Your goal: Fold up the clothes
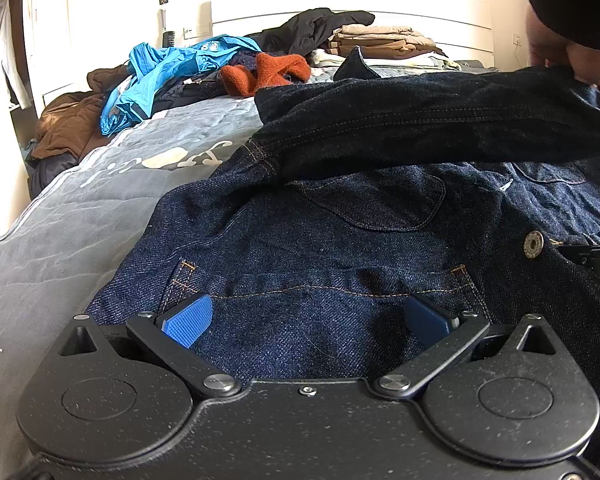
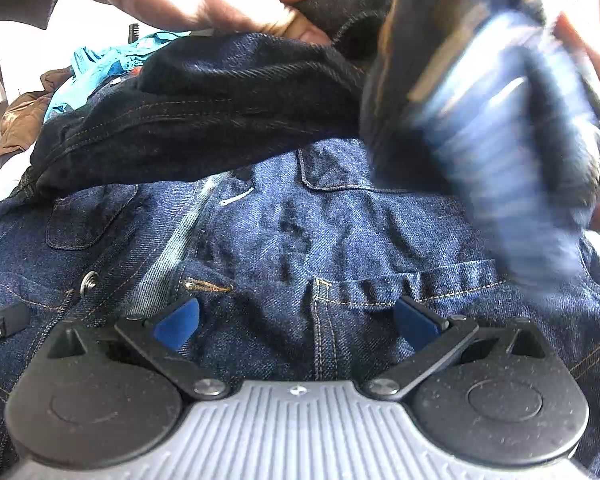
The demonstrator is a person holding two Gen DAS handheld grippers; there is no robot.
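We are resting both grippers on a denim jacket (image 1: 340,248) lying on the bed (image 1: 80,216). Our left gripper (image 1: 306,320) is gaping wide, gripping nothing, and so is the right gripper (image 2: 296,322). Bare hands (image 2: 296,8) are holding a sleeve (image 1: 440,120) up across the jacket. Other clothes (image 1: 172,68) are lying heaped further back.

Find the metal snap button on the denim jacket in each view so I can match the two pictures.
Left wrist view: the snap button sits at the right, by the jacket's front edge.
Right wrist view: the snap button sits at the left, above the left gripper's black tip.
Shared landmark: the folded sleeve lying across the jacket.
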